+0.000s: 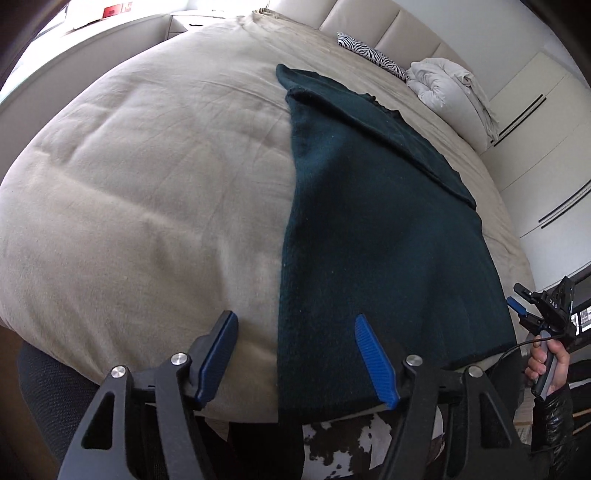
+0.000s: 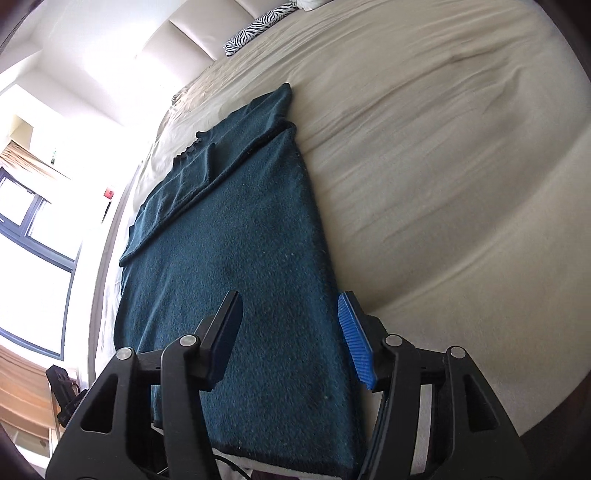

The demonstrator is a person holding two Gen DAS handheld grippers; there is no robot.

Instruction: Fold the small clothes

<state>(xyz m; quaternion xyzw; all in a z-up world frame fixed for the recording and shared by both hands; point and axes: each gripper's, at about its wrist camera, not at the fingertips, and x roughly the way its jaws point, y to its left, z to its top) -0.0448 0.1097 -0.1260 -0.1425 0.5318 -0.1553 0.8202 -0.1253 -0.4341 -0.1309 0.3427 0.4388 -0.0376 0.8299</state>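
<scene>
Two tools spread wide, holding nothing | left tool (image 1: 293,356) straddles sweater's near-left edge | right tool (image 2: 290,341) over near-right edge | dark-green knit sweater (image 1: 376,236) flat on bed (image 1: 147,192), sleeve folded across, likely readied for lengthwise fold

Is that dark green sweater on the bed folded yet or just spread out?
Partly folded. The sweater lies as a long strip with a sleeve turned over onto its body; neither gripper grasps it.

Beige bed (image 1: 147,184), padded headboard (image 1: 388,26), bright window (image 2: 33,236)
</scene>
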